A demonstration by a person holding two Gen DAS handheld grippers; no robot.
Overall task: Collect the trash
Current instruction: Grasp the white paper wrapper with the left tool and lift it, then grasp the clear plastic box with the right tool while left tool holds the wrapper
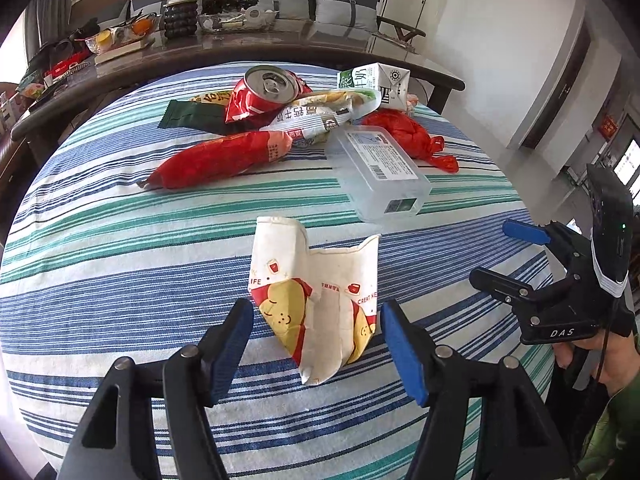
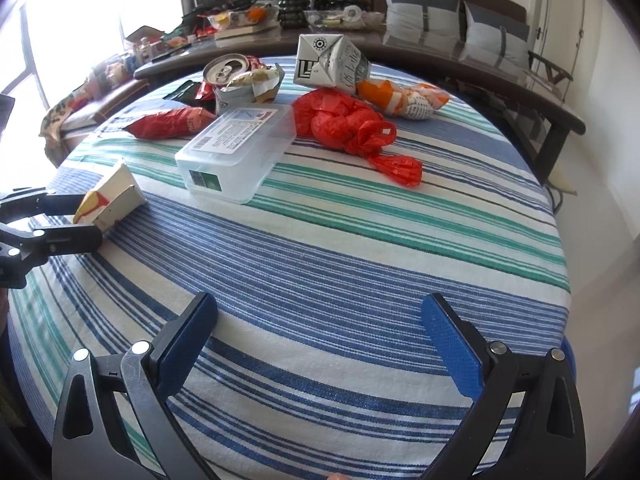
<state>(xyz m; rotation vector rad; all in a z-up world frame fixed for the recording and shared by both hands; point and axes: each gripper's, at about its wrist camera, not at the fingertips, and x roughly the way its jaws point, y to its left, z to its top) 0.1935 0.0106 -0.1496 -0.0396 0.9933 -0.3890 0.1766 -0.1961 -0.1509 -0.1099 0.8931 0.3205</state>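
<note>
A crushed white paper cup (image 1: pixel 316 292) with red and yellow print lies on the striped tablecloth (image 1: pixel 120 264). It sits between the fingers of my left gripper (image 1: pixel 316 312), which is open, its pads just off the cup's sides. The right wrist view shows the same cup (image 2: pixel 114 196) and left gripper (image 2: pixel 90 222) at the far left. My right gripper (image 2: pixel 320 308) is open over bare cloth with nothing between its fingers; it also shows at the right as the right gripper (image 1: pixel 500 254). More trash lies farther back: a clear plastic box (image 1: pixel 380 172), a red snack wrapper (image 1: pixel 224 158), a crumpled red bag (image 1: pixel 404 132), a dented can (image 1: pixel 268 88) and a milk carton (image 1: pixel 380 80).
A dark green wrapper (image 1: pixel 188 116) and white printed wrappers sit in the pile by the can. Behind the round table runs a long dark table (image 1: pixel 320 46) with bowls, a plant and clutter, then a sofa with grey cushions. A hand and green sleeve (image 1: pixel 608 412) hold the right gripper.
</note>
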